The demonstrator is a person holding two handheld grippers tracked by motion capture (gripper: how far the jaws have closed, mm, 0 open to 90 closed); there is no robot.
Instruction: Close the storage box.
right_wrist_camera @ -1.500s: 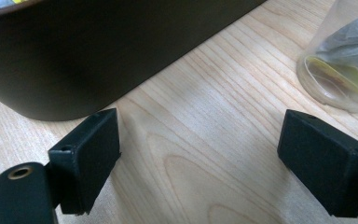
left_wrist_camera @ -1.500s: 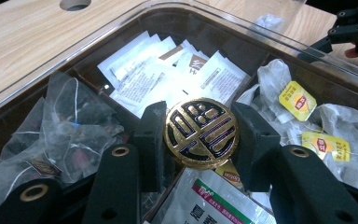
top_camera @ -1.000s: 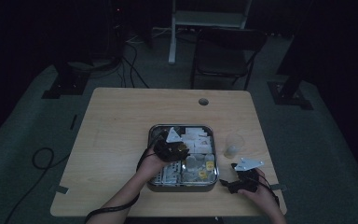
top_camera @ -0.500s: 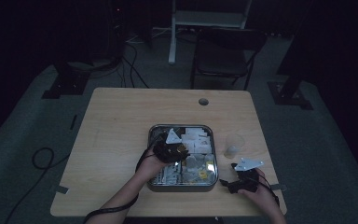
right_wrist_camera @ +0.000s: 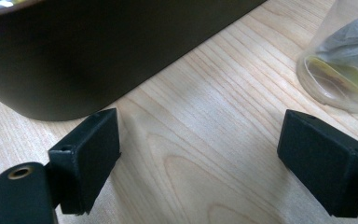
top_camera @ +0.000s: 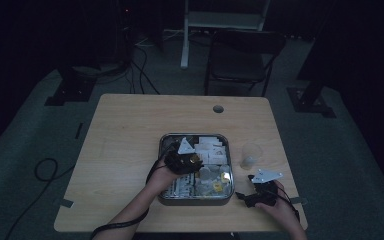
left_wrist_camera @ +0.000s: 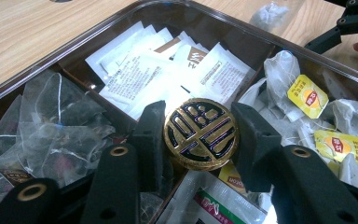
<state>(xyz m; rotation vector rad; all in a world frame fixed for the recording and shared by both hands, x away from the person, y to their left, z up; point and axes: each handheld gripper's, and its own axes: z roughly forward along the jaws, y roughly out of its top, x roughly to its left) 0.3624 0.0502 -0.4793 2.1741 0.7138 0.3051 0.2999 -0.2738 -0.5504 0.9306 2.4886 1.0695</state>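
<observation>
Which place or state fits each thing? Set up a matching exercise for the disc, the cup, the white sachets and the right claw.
Things:
1. disc
2. cup
3. white sachets
4. right claw

Places or states:
A. open, over the bare table
B. in a far compartment of the tray
C. on the table, right of the tray
D. between the jaws of the left claw

Pairs: 1-D, 2-C, 3-B, 4-A.

The left claw's jaws have just been opening, with the disc between them.
</observation>
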